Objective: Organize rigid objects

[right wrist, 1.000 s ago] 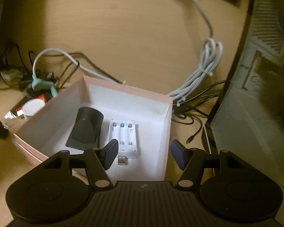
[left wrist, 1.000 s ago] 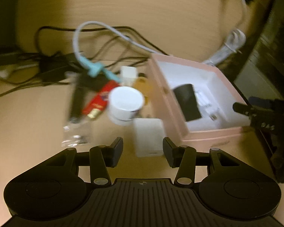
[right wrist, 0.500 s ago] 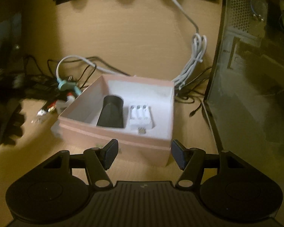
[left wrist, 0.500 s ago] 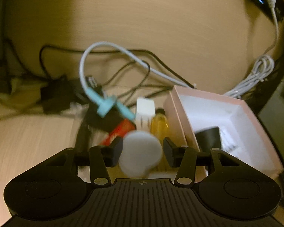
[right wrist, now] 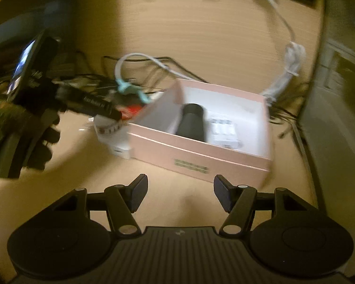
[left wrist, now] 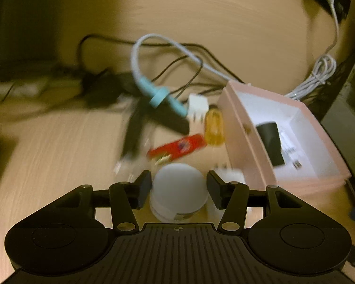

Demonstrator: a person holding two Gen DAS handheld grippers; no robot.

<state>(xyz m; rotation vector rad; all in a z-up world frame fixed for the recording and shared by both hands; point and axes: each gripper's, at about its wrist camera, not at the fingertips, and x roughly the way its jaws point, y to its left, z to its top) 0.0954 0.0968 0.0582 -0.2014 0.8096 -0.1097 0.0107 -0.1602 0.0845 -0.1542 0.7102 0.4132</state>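
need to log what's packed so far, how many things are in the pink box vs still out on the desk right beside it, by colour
In the pink cardboard box:
black cylinder-shaped object: 1
white battery holder: 1
Out on the desk:
white round jar: 1
white rectangular block: 1
white plug-like piece: 1
red flat packet: 1
amber small bottle: 1
Total: 7

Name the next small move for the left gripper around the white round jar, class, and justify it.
Probably settle lower, then close. The left gripper straddles the white jar, but its jaws are opening and show thin gaps beside it, so nothing is gripped yet; the pink box waits alongside.
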